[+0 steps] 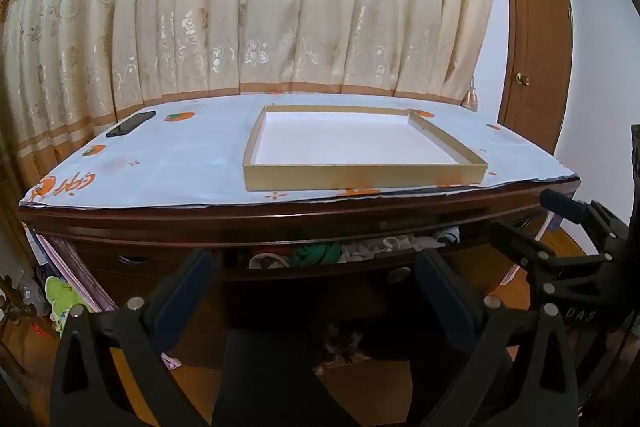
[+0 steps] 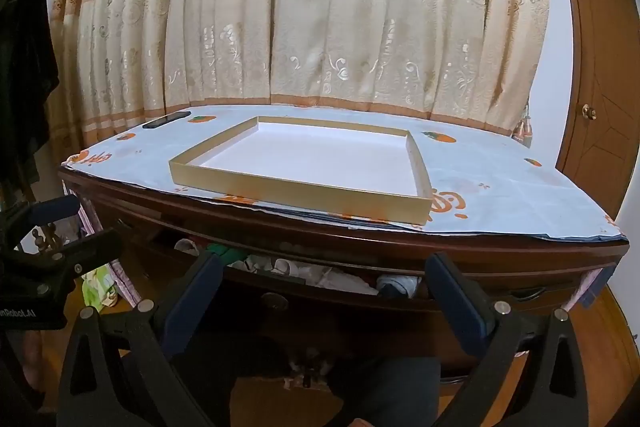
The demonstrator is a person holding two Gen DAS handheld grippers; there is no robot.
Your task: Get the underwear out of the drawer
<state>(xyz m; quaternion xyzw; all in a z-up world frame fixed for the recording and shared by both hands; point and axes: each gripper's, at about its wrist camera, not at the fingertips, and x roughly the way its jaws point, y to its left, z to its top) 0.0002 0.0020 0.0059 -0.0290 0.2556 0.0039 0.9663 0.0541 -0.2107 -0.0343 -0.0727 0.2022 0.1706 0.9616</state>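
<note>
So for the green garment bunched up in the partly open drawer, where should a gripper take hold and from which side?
Best guess: pinch the raised fold at the top of the green garment, coming from the front and above through the gap. The dresser top overhangs the drawer, which is only partly open, so a straight drop looks blocked. The left gripper is open and roughly lined up with it.
</note>
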